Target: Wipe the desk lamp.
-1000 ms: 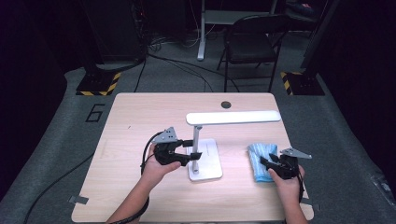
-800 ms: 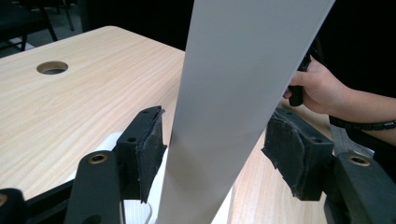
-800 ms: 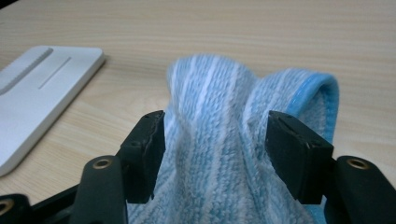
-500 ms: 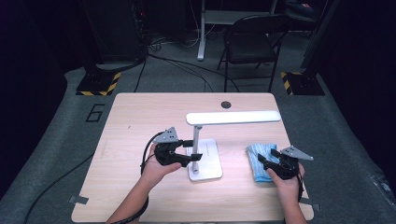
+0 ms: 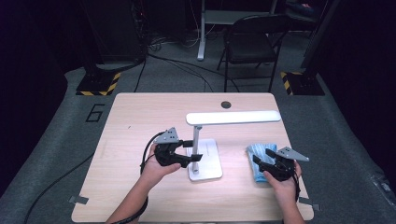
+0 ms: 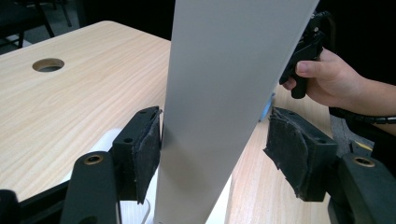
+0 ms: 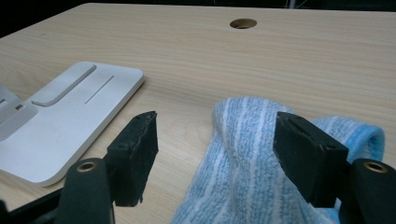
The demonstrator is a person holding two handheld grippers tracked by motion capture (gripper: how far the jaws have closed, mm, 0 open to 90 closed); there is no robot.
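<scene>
A: Change since a second ago?
B: Right tongs [image 5: 261, 157] have just been opening; jaws now spread above the blue towel [image 7: 261, 154], no longer pinching it. Left tongs [image 5: 196, 150] widened slightly around the lamp stem [image 6: 219, 112]; one pad touches it, the other stands off.
A: Surface [image 5: 140, 121]?
B: Pale wood, one round hole [image 5: 226, 104]. Towel lies near the right edge, lamp base [image 5: 208, 161] mid-surface. Dark room, folding chair [image 5: 250, 44] behind.
</scene>
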